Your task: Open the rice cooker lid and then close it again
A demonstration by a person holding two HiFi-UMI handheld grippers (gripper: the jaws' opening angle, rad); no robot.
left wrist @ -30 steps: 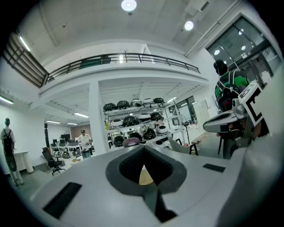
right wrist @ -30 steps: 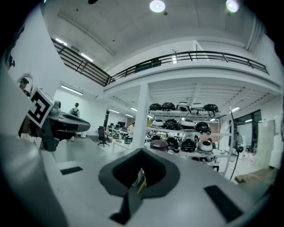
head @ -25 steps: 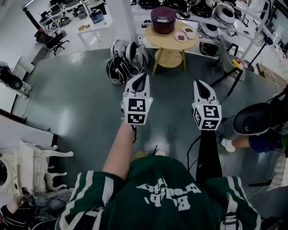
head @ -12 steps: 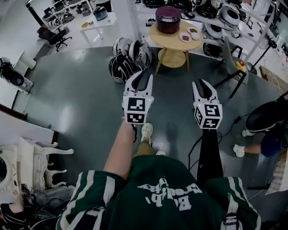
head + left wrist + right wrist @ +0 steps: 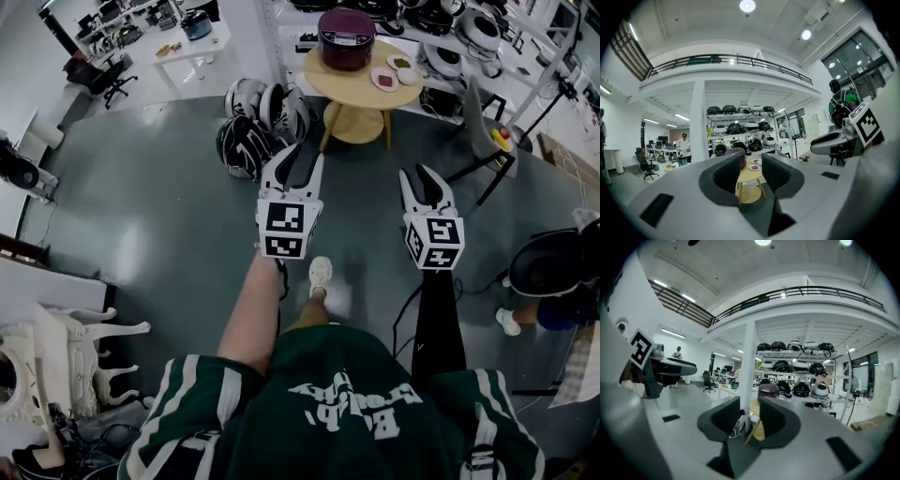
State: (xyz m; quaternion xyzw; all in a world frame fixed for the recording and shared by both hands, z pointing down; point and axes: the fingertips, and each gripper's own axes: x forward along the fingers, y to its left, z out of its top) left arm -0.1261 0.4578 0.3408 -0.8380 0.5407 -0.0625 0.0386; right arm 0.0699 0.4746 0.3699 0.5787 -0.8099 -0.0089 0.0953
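Jaws of left gripper point(image 5: 294, 161) and right gripper point(image 5: 421, 178) have just been opening, both parted with nothing between. Rice cooker point(image 5: 346, 37) sits well ahead on round counter point(image 5: 351, 91). Probably rigid and heavy-based, with a smooth hinged lid point(image 5: 346, 19); best taken at its front edge.

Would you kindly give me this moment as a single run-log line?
stage: before contact | left claw: just opening, empty | right claw: just opening, empty | rice cooker: lid shut, untouched, on round table
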